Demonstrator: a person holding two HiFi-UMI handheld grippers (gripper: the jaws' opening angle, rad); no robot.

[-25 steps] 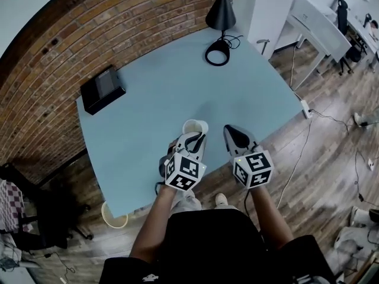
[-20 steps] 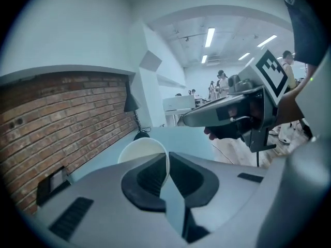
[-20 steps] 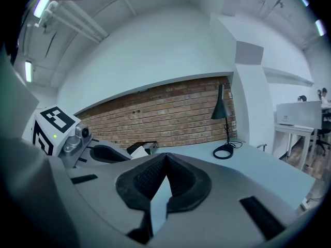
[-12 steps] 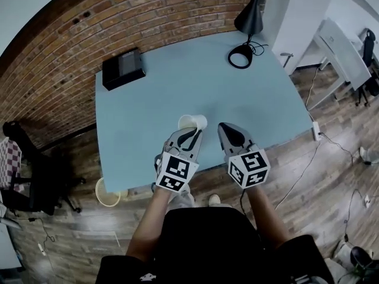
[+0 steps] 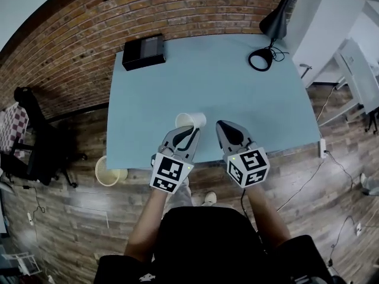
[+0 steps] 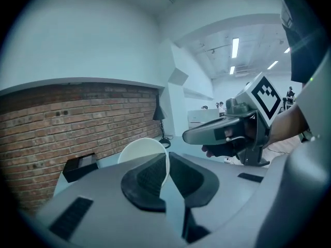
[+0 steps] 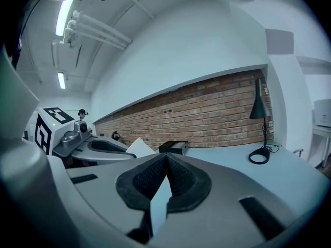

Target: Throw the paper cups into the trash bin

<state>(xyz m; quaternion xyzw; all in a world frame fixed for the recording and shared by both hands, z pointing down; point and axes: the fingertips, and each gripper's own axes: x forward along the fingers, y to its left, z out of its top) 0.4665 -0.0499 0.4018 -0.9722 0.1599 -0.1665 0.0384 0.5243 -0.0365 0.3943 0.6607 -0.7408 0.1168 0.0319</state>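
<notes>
Forearms (image 5: 149, 218) bare and stretched forward side by side, the person holds both tools over the near edge of the blue tabletop (image 5: 237, 93). I see my left claw (image 6: 164, 161) clamped on the paper cup (image 5: 190, 120), its pads pinching the thin wall at the rim, one pad inside and one outside. The cup hangs tilted at the claw's tip over the tabletop, its open mouth turned up toward the head camera. My right claw (image 7: 165, 159) rides just beside it, jaws pressed together with nothing between them. Down on the wooden floor, by the tabletop's near left corner, stands the trash bin (image 5: 109, 171), round and pale, well apart from the cup. Farther off, a black box (image 5: 144, 52) sits against the brick wall (image 5: 71, 34), and a black lamp (image 5: 277, 21) stands at the far right corner.
</notes>
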